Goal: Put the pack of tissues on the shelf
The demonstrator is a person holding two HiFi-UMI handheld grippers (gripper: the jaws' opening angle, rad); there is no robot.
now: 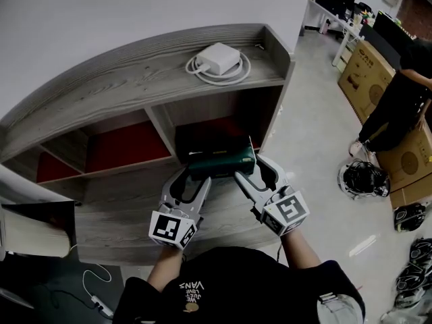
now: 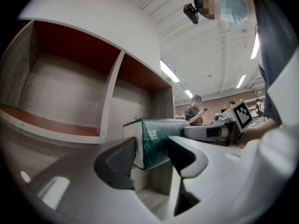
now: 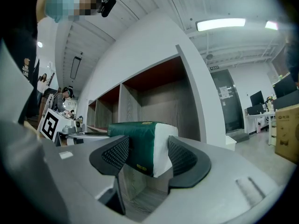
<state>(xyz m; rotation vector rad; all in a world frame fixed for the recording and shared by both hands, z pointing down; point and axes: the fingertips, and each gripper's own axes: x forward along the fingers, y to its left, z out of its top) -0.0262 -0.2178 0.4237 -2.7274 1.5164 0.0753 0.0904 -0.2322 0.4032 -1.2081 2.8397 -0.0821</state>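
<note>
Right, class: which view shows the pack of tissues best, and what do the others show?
The right gripper view: the pack of tissues sits close between the jaws, green wrapper and white end both plain. The head view shows only its dark top; the left gripper view, one green end.

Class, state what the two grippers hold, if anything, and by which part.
The pack of tissues: the left gripper clamps its left end, the right gripper its right end.

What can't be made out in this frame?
Head view: the shelf compartment behind the pack of tissues is dark, and the pack covers its floor.
Left gripper view: the pack's print is too small to read.
Head view: the left edge cuts off an object.
</note>
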